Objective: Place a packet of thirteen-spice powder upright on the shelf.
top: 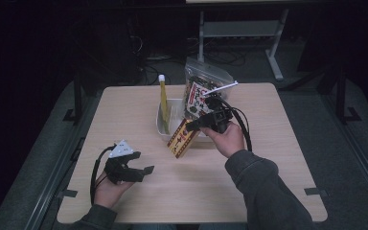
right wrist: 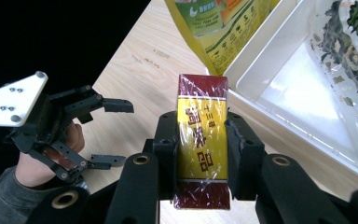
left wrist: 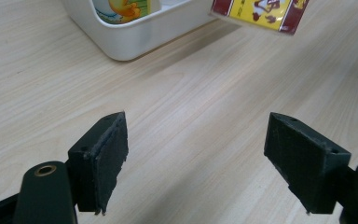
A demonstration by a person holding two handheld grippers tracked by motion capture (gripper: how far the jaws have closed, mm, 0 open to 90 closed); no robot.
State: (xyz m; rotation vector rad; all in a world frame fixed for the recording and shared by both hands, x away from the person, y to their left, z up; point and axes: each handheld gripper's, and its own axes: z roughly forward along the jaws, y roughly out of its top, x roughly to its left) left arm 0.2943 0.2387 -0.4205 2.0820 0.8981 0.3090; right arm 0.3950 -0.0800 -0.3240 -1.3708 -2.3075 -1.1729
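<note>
My right gripper is shut on a flat red and yellow packet wrapped in clear film, held tilted just in front of the white bin; the packet hangs above the table near the bin's front edge. The bin holds a yellow pouch standing upright and a clear bag with dark printed contents. My left gripper rests low on the table at the front left, jaws wide open with nothing between them. The packet's lower end shows beyond the left jaws.
The light wooden table has bare surface at the front and right. The person's right sleeve crosses the front right. Dark floor, cables and a metal frame lie beyond the far edge.
</note>
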